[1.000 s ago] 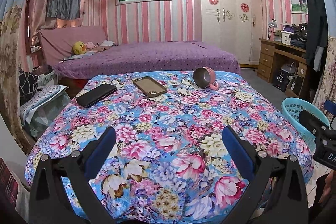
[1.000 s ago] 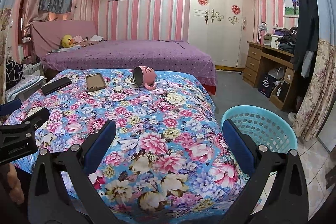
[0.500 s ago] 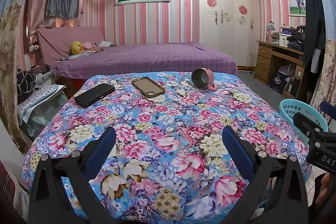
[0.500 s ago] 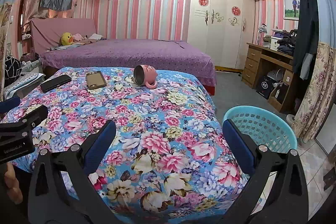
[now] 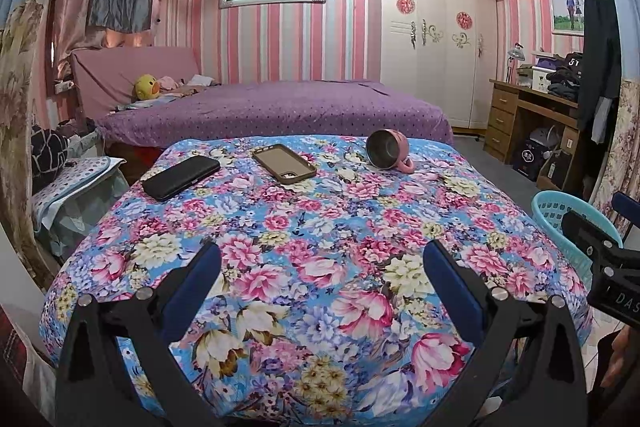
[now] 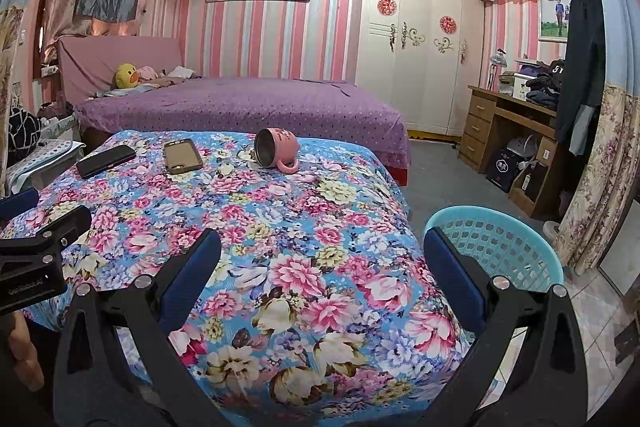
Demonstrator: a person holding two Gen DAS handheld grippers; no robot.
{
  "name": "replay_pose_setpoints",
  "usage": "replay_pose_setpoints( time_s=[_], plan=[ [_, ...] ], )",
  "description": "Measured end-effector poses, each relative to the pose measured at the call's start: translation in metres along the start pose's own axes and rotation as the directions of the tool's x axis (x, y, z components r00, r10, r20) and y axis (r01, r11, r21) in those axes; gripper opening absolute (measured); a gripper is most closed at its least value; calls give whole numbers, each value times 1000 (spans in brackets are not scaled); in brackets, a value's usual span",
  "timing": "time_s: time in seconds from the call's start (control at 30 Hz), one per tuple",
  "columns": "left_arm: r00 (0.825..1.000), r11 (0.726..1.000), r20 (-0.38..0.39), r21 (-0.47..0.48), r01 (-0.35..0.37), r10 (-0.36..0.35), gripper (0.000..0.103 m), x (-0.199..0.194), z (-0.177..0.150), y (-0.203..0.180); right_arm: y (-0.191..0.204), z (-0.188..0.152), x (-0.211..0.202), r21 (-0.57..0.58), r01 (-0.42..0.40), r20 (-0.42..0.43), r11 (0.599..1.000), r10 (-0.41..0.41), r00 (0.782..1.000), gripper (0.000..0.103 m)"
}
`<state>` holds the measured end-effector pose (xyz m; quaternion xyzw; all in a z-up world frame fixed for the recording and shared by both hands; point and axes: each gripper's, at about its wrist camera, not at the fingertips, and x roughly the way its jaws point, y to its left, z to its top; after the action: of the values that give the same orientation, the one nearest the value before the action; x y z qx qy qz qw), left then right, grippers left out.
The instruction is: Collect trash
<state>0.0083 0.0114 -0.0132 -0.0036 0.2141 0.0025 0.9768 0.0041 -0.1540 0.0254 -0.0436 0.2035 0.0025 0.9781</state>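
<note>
A pink mug (image 5: 387,149) lies on its side at the far end of the floral-covered table (image 5: 320,247); it also shows in the right wrist view (image 6: 277,149). A light blue basket (image 6: 496,247) stands on the floor right of the table, and its rim shows in the left wrist view (image 5: 560,205). My left gripper (image 5: 322,291) is open and empty over the table's near edge. My right gripper (image 6: 322,287) is open and empty over the near right corner, beside the basket. I see no clear piece of trash among the flower patterns.
A black phone (image 5: 181,177) and a brown phone case (image 5: 284,163) lie at the far left of the table. A purple bed (image 5: 276,115) stands behind. A wooden desk (image 6: 508,131) and wardrobe (image 6: 416,39) are at the right.
Both grippers have drawn back and risen slightly, so the table looks a little farther away. Jaws stay open.
</note>
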Motion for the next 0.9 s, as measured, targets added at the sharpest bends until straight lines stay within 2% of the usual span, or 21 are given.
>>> replay_pose_setpoints(
  time_s=[0.9],
  plan=[
    [1000,1000,12,5,-5,5,99,0,0,0,-3,3,0,7,8,7,1000,-8,1000,99]
  ],
)
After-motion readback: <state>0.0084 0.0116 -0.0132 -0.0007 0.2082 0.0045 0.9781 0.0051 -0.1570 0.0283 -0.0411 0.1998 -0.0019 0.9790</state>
